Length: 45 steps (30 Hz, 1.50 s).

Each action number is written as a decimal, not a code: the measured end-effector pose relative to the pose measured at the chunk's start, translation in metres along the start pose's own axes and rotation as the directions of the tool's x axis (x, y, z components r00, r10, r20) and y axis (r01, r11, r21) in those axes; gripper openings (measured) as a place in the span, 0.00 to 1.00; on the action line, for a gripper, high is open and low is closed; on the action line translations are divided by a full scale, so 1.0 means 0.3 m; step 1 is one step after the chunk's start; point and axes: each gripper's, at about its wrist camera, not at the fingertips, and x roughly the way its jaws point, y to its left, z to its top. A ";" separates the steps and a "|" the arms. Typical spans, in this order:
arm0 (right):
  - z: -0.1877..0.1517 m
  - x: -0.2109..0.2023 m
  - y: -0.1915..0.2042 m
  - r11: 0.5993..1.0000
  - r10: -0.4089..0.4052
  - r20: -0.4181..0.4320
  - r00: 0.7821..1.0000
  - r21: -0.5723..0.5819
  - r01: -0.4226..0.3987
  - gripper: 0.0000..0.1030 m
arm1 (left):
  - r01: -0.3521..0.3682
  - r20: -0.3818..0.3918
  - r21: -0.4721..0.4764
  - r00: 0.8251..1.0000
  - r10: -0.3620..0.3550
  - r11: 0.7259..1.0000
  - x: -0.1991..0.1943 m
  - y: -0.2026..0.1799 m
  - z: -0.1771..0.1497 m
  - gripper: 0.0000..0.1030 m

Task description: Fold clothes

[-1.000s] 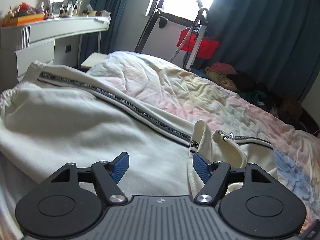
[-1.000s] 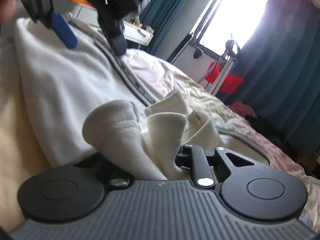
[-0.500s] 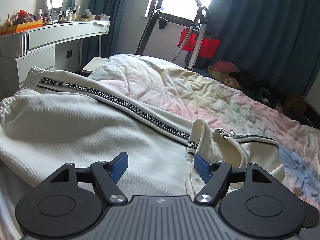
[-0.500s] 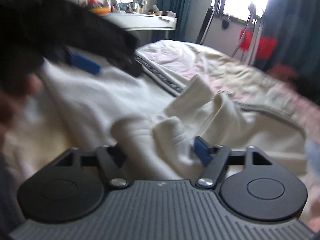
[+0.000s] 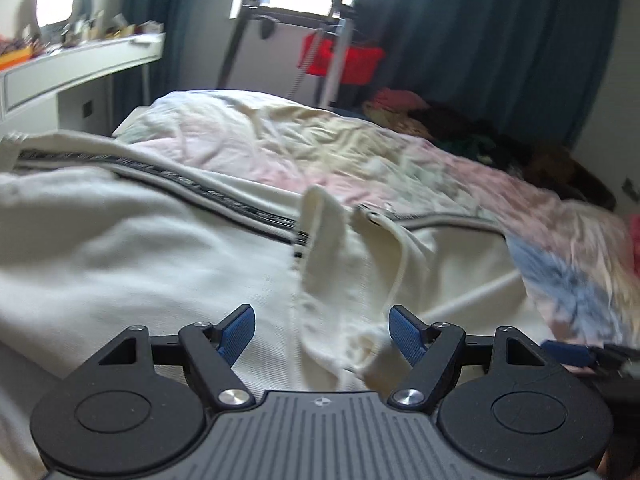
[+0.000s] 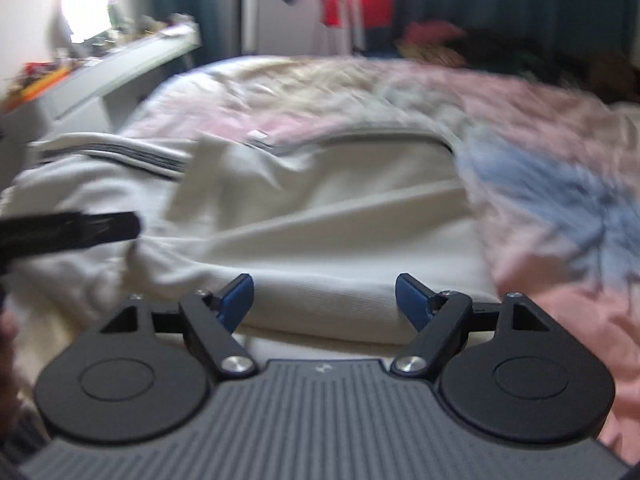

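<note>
Cream trousers (image 5: 132, 248) on pastel bedspread (image 5: 400, 160), both claws released, dark curtains (image 5: 500, 40)

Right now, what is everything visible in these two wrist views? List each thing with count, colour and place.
cream trousers: one, cream with a dark lettered side stripe, spread across the near part of the bed, cuff end bunched up near the left tool.
bedspread: one, pastel pink, yellow and blue, rumpled, covering the bed.
dressing table: one, white, left of the bed, small items on top too blurred to name.
curtains: dark teal, along the far wall.
red bag: one, red, hanging on a stand by the window.
clothes pile: mixed pink and dark, beyond the bed's far right side.
left tool: black, blue pads, open, above the trousers.
right tool: black, blue pads, open, holding nothing.
</note>
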 end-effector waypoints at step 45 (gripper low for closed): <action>0.015 0.053 -0.081 0.981 -0.102 0.013 0.995 0.168 0.099 0.77 | 0.123 -0.065 0.051 0.991 -0.119 0.991 0.030 -0.037 -0.072 0.17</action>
